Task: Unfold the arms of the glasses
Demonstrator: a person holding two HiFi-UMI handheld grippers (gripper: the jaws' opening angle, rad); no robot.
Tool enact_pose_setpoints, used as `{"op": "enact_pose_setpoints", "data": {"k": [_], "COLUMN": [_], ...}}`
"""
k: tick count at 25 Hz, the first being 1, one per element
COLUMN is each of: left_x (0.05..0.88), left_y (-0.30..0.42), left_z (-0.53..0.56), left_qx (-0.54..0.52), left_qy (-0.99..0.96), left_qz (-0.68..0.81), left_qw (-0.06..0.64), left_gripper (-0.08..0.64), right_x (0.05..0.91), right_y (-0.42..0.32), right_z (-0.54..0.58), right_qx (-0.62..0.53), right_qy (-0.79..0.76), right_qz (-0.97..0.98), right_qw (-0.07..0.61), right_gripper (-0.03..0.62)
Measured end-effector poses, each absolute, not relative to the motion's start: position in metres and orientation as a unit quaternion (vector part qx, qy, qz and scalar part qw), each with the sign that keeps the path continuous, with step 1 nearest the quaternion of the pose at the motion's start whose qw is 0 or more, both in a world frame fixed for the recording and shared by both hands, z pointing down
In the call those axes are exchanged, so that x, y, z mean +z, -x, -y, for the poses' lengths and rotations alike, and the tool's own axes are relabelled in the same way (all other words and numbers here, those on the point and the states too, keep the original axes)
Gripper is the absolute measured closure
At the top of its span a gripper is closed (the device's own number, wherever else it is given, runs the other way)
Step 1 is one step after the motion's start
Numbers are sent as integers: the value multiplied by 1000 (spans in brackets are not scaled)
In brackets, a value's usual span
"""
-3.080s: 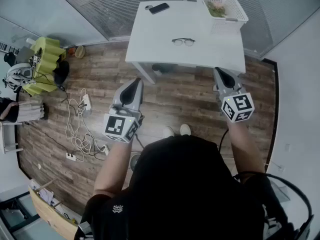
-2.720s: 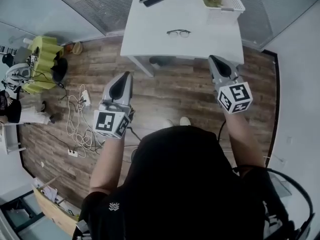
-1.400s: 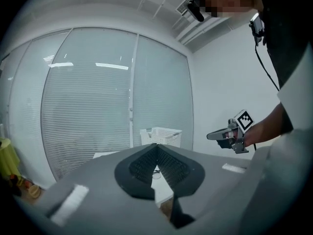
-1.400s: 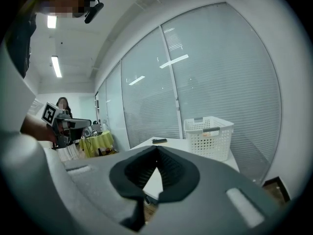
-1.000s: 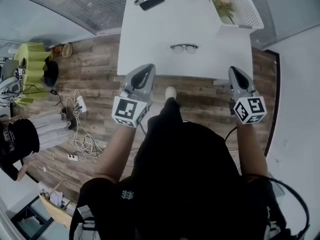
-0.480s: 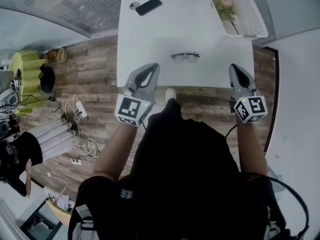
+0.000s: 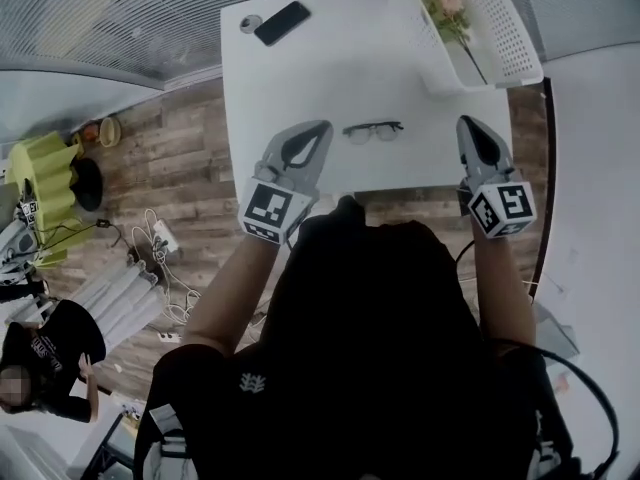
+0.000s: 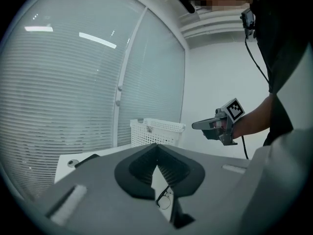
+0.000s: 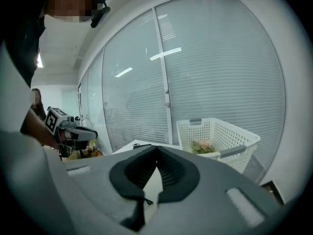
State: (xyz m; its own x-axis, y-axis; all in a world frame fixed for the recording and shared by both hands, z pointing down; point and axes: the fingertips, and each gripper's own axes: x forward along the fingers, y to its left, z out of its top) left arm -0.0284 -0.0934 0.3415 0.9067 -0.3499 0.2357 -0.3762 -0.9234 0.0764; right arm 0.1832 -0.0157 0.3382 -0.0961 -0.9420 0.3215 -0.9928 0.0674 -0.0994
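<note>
Black-framed glasses (image 7: 373, 130) lie folded on the white table (image 7: 300, 88), near its front edge. My left gripper (image 7: 321, 127) is shut and empty, its tip just left of the glasses and apart from them. In the left gripper view the glasses (image 8: 165, 199) show through the gap under the shut left gripper (image 8: 156, 146). My right gripper (image 7: 469, 122) hovers over the table's front right corner, further from the glasses, and is shut with nothing in it. Its own view shows the right gripper (image 9: 156, 149) with its jaw tips meeting.
A white lattice basket (image 7: 490, 28) holding flowers stands at the table's back right. A dark phone (image 7: 281, 23) and a small round object (image 7: 250, 23) lie at the back left. Wooden floor with cables (image 7: 160, 238) lies to the left, and a person (image 7: 50, 358) stands at the far left.
Both grippers have moved forward from over the floor to the table's front edge. The glasses now lie between their tips. Both stay shut.
</note>
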Motion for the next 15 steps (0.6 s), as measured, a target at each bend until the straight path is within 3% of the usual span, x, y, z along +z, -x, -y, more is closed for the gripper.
{"op": "enact_pose_setpoints", "data": {"k": [12, 15], "left_x": [407, 426], "left_y": [-31, -43], "left_z": [97, 89], "left_qx": [148, 172], "left_qy": [-984, -981], "left_qz": [79, 60], "left_qw": [65, 69], "left_gripper": [534, 494], "right_x": [378, 387], "right_y": [-193, -196], "right_z": [24, 26], "right_qx": [189, 195], "right_qy": [-677, -669], "right_qz": [703, 709], "right_qw": [111, 110], "right_gripper": [592, 592]}}
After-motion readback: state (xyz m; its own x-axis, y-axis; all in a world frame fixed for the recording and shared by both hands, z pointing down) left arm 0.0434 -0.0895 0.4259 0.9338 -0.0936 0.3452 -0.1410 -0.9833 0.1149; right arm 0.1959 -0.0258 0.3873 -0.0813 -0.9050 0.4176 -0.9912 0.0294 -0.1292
